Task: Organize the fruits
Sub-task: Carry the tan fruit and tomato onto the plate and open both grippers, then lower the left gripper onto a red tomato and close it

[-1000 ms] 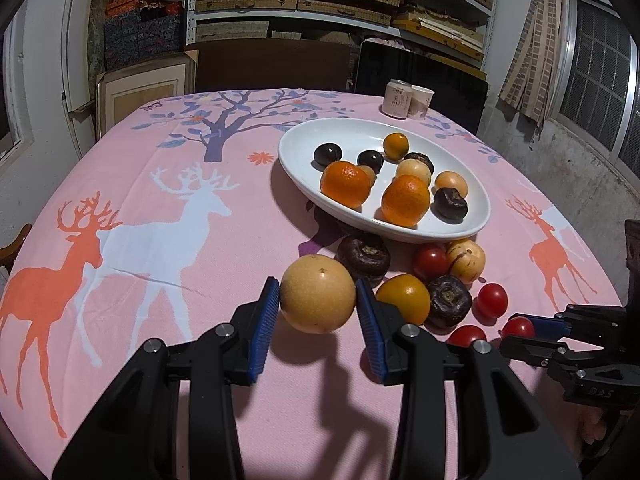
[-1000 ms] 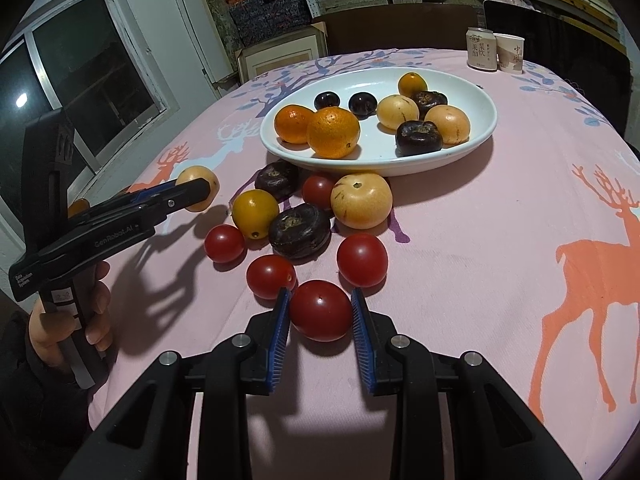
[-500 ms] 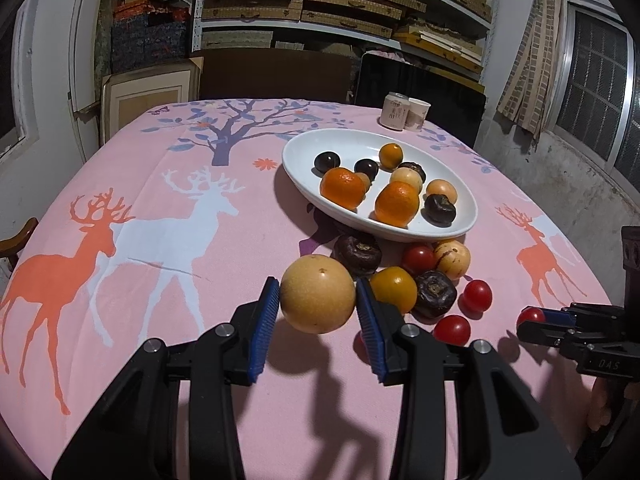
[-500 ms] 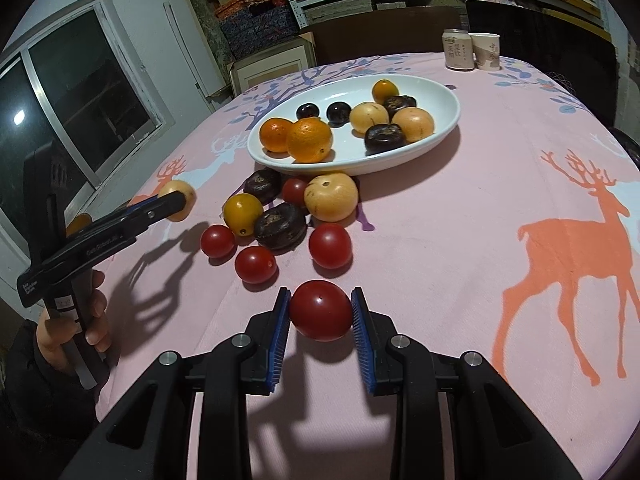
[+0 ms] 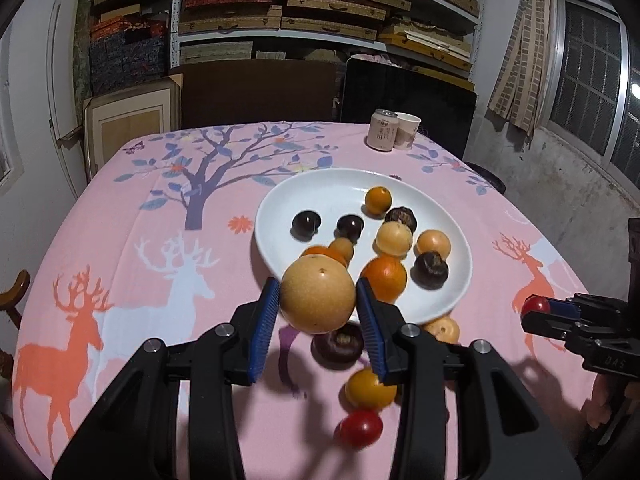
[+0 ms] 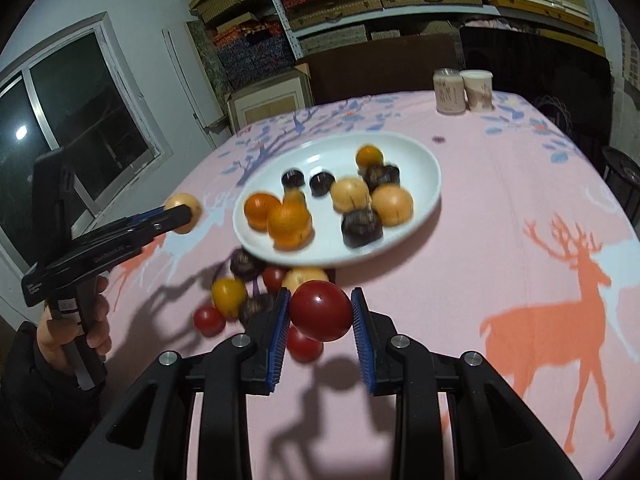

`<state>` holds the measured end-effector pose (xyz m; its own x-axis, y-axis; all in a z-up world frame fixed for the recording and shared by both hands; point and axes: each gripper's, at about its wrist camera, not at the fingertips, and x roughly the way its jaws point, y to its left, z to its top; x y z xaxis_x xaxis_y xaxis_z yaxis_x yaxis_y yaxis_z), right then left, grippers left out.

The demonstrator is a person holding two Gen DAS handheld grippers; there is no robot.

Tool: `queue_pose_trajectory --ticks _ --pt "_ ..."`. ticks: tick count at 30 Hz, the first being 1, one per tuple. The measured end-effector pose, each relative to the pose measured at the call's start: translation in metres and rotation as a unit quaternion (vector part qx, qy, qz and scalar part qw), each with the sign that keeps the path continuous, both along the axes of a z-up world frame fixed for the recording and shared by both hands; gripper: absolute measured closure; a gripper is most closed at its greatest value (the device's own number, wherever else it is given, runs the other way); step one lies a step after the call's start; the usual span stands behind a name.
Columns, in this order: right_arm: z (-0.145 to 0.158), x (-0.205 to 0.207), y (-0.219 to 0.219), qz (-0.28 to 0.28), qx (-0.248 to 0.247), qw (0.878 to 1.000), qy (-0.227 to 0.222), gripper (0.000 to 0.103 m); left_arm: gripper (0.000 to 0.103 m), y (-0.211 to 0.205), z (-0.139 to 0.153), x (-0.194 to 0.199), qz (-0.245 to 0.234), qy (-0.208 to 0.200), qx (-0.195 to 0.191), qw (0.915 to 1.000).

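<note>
Where plate sits — can behind

Left gripper clamps tan fruit above plate.

Left gripper: we held it angled downward, its blue-padded jaws clamped on either side of a round tan fruit, which hung clear of the table.
Right gripper: we held it tilted downward too, jaws pinched on a red tomato, carried in the air.
Left hand: we wrapped it around the black handle, fingers curled, dark sleeve at the wrist.
Right hand: only partly visible to us at the frame edge.
</note>
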<state>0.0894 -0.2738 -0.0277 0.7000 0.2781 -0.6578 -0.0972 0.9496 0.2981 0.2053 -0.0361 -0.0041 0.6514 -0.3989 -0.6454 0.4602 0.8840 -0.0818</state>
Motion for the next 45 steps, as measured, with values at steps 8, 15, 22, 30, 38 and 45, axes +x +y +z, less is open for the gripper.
queue_pose_trajectory --ticks 8,15,22,30,38,45 --pt "0.001 0.067 0.012 0.005 -0.025 1.0 -0.003 0.072 0.064 -0.063 0.0 0.081 -0.013 0.026 0.009 0.9995" --pt "-0.02 0.097 0.029 0.015 -0.054 0.998 0.006 0.069 0.064 -0.093 -0.033 0.137 -0.005 0.094 0.005 0.9956" --pt "-0.011 0.078 0.02 0.001 -0.043 0.998 -0.04 0.054 0.036 -0.08 -0.022 0.124 0.009 0.065 -0.023 0.9975" --pt "-0.006 0.035 -0.008 -0.032 0.016 0.998 -0.046 0.045 0.021 -0.035 0.002 0.038 -0.011 0.014 -0.028 0.9994" --pt "-0.028 -0.003 -0.024 -0.056 0.071 0.996 -0.015 0.044 0.021 -0.007 -0.047 -0.05 -0.035 0.025 0.067 0.9968" --pt "-0.044 -0.016 -0.028 -0.072 0.081 0.994 -0.015 0.044 0.021 0.0 -0.068 -0.079 -0.033 0.011 0.1 0.9944"
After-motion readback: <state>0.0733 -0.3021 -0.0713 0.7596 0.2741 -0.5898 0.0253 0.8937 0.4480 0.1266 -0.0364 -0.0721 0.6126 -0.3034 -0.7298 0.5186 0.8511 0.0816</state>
